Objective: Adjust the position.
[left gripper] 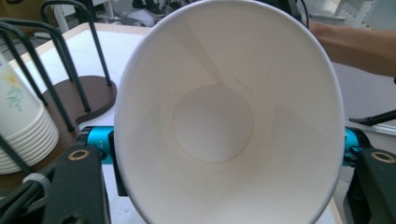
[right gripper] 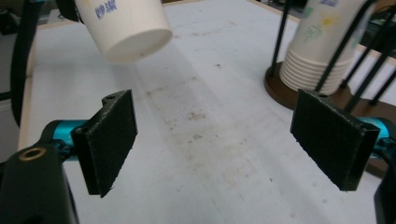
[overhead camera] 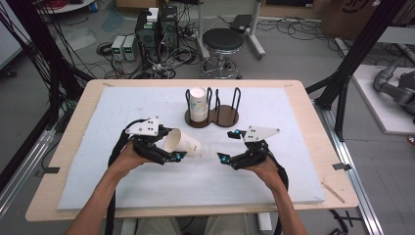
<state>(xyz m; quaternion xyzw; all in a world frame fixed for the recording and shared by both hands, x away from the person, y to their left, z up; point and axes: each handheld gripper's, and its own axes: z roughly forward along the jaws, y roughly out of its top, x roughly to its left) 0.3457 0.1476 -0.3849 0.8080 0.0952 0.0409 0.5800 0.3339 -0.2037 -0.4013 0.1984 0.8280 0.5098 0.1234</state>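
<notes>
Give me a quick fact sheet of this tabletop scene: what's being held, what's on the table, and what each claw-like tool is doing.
Held item: paper cup, tilted on its side, empty inside
Holder: left gripper, shut on the cup
Other tool: right gripper, jaws open, nothing between them
Cup stack: stack of cups, upright in the rack's left section
Rack: wire cup rack, right section empty
Surface: white mat on a wooden table

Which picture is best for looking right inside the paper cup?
The left gripper view: the paper cup gapes at the camera, so its rim and round bottom show. The high view shows it from outside, tipped sideways in the left claw. The right gripper view shows its underside.
</notes>
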